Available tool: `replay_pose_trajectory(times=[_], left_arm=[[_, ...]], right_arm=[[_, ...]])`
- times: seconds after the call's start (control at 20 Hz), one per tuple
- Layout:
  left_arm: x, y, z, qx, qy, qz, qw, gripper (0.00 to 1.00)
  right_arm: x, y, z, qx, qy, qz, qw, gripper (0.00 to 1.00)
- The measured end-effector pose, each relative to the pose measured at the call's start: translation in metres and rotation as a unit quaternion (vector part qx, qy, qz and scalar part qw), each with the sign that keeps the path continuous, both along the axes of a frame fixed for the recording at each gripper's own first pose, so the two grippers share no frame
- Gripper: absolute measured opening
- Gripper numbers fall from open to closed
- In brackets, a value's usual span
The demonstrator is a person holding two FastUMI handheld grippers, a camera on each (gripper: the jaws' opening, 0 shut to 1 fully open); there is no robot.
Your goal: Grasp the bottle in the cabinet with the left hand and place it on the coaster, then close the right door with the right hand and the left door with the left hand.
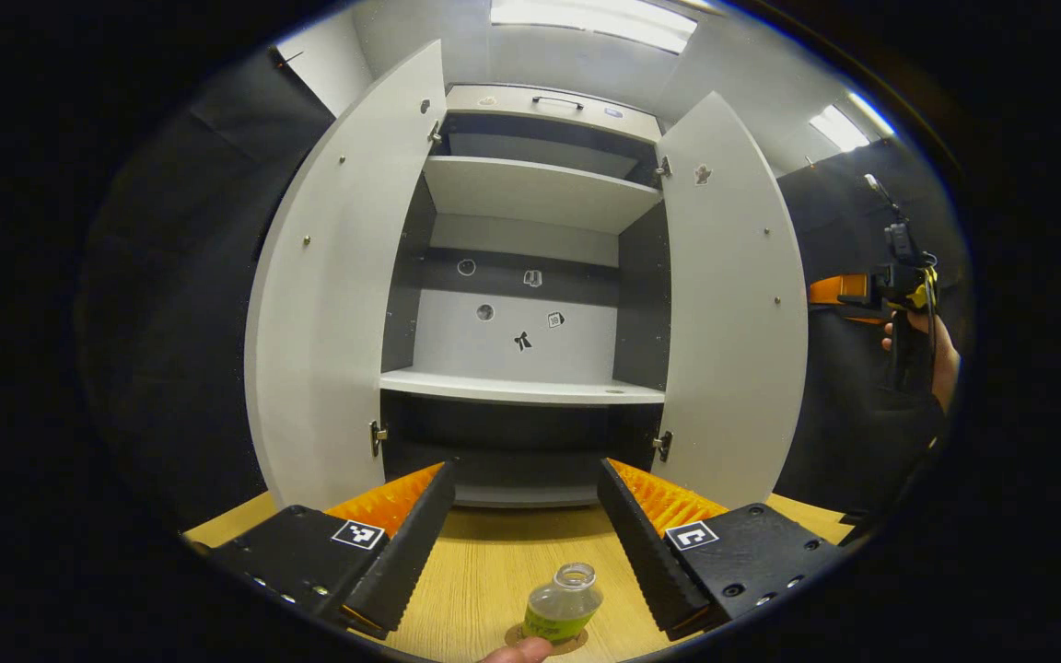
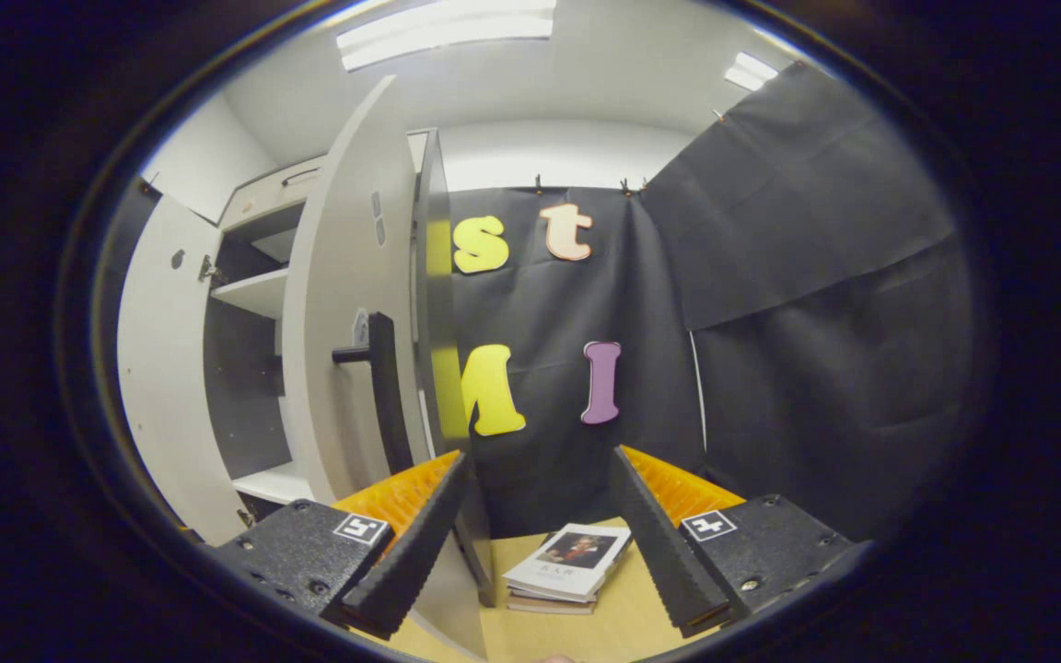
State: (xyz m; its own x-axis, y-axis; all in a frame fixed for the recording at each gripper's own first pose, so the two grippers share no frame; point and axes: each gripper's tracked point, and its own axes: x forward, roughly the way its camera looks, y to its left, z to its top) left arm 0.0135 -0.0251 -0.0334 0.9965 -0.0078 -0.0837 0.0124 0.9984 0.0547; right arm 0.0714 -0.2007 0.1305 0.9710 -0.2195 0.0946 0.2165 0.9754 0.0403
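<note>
Bottle (image 1: 564, 603): where is it?
— Upright on the coaster (image 1: 514, 635) on the table (image 1: 484, 562), low between the spread fingers of the left gripper (image 1: 526, 534), touching neither. A fingertip (image 1: 517, 652) shows at the coaster's edge.

Cabinet (image 1: 530, 304)?
— Both doors open. Shelves bare in the left gripper view.

Right gripper (image 2: 540, 534)?
— Fingers spread, holding nothing. The right door (image 2: 346, 304) stands just left of it, edge-on, its handle (image 2: 381, 387) vertical on the outer face. Books (image 2: 572, 566) lie on the table beyond.

Which move comes next?
— Judged: bottle step looks done. The right gripper is nearer the right door; a push leftward on the outer face should swing it shut.

Left door (image 1: 337, 276)?
— Ahead-left of the left gripper, to be closed last.
</note>
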Motion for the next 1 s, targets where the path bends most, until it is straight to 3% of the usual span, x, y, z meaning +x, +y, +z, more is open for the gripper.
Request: replay_pose_trajectory(times=[0.15,0.2,0.25,0.5,0.55,0.6,0.8,1.0], left_arm=[[-0.001,0.007,-0.002,0.004,0.002,0.01,1.0,0.95],[-0.001,0.01,-0.002,0.003,0.0,0.014,1.0,0.95],[-0.001,0.01,-0.001,0.001,-0.002,0.016,1.0,0.95],[0.002,0.012,0.0,-0.008,-0.004,0.013,1.0,0.95],[0.003,0.011,0.0,-0.012,-0.004,0.009,1.0,0.95],[0.004,0.01,0.002,-0.015,-0.007,0.002,1.0,0.95],[0.007,0.014,0.004,-0.019,-0.006,-0.007,1.0,0.95],[0.005,0.021,0.001,-0.04,0.003,-0.013,0.999,0.95]], right_arm=[[0.007,0.016,0.004,-0.023,-0.007,0.011,1.0,1.0],[0.007,0.013,0.002,-0.032,-0.006,0.001,0.999,0.94],[0.006,0.013,0.004,-0.039,-0.014,-0.002,0.999,0.98],[0.006,0.016,0.003,-0.027,-0.011,-0.011,1.0,0.98],[0.006,0.019,0.003,-0.025,-0.008,-0.012,1.0,0.93],[0.005,0.022,0.001,-0.026,-0.004,-0.018,0.999,0.97],[-0.001,0.032,0.003,-0.041,-0.024,-0.051,0.998,0.97],[0.001,0.056,-0.002,-0.029,-0.017,-0.029,0.999,0.97]])
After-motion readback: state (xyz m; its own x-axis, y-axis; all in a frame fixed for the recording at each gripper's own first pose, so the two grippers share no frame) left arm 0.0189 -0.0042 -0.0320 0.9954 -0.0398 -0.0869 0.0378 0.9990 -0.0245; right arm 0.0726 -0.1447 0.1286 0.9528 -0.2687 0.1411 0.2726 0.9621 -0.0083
